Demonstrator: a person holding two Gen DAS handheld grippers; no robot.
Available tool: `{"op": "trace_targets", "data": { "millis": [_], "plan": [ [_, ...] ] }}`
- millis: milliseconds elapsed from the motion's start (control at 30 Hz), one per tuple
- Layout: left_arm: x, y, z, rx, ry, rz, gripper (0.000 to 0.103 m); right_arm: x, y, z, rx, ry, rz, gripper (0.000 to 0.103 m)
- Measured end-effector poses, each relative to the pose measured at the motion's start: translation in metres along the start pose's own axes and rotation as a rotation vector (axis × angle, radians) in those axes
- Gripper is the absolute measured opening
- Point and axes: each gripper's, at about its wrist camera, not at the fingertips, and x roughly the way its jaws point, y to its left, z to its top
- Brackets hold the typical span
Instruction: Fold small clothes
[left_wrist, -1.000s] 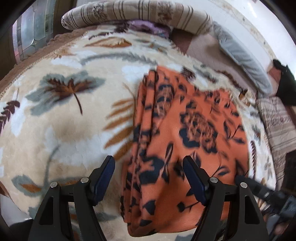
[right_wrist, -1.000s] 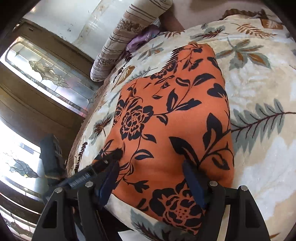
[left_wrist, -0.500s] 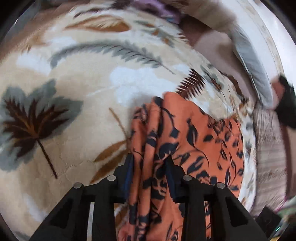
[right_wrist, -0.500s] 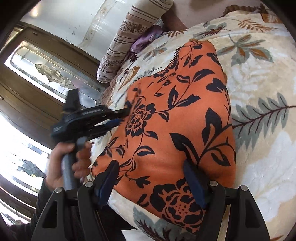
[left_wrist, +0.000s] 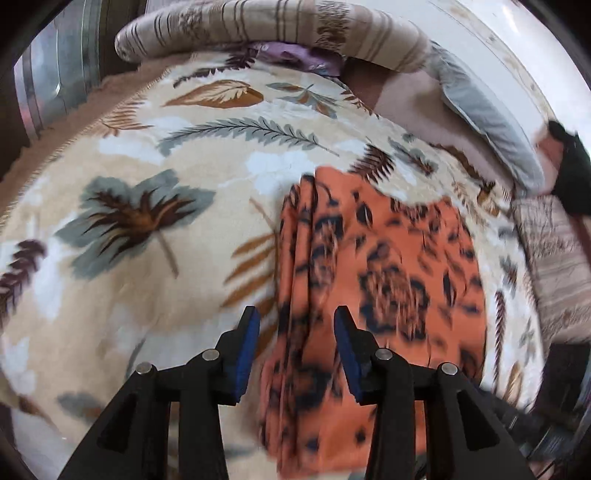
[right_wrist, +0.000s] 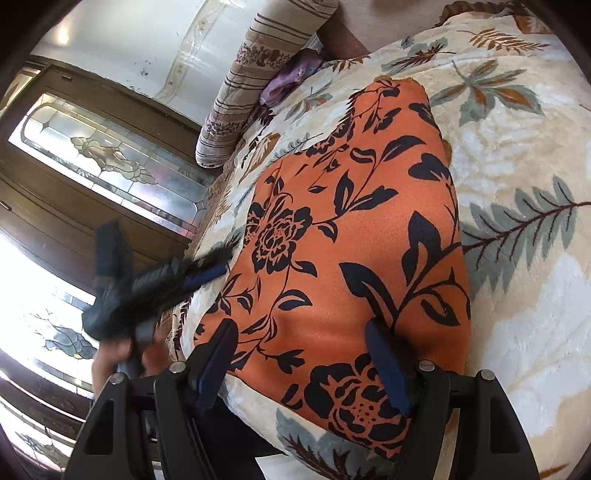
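An orange garment with a black flower print (left_wrist: 384, 280) lies folded on a cream leaf-patterned blanket (left_wrist: 155, 280). Its bunched left edge runs between my left fingers. My left gripper (left_wrist: 295, 332) is open and empty, hovering above that edge. In the right wrist view the garment (right_wrist: 343, 243) lies flat, and my right gripper (right_wrist: 306, 354) is open over its near end, holding nothing. The left gripper (right_wrist: 207, 273) also shows there, blurred, at the garment's left side, held in a hand.
A striped bolster (left_wrist: 273, 29) and a purple cloth (left_wrist: 295, 55) lie at the blanket's far end. A grey cushion (left_wrist: 491, 122) lies along the right wall. A wooden door with patterned glass (right_wrist: 110, 162) stands beside the bed.
My left gripper was shut on the garment's bunched left edge half a second ago. It has let go, opened and drawn back. My right gripper has stayed open over the near end.
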Motion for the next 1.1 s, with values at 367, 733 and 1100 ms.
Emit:
{"op": "trace_targets", "data": {
  "millis": [367,733,1100],
  "plan": [
    [-0.008,-0.003,-0.037,0.054,-0.037,0.102,0.043,-0.012,0.019,0.020,-0.012,-0.046,-0.049,0.082],
    [-0.003,-0.002,-0.043,0.061,-0.027,0.095,0.046,-0.010,0.014,0.015,0.017,-0.035,-0.053,0.082],
    [0.005,0.005,0.005,0.003,-0.032,-0.100,0.087,-0.063,-0.053,0.046,0.173,-0.169,-0.132,0.087]
  ]
}}
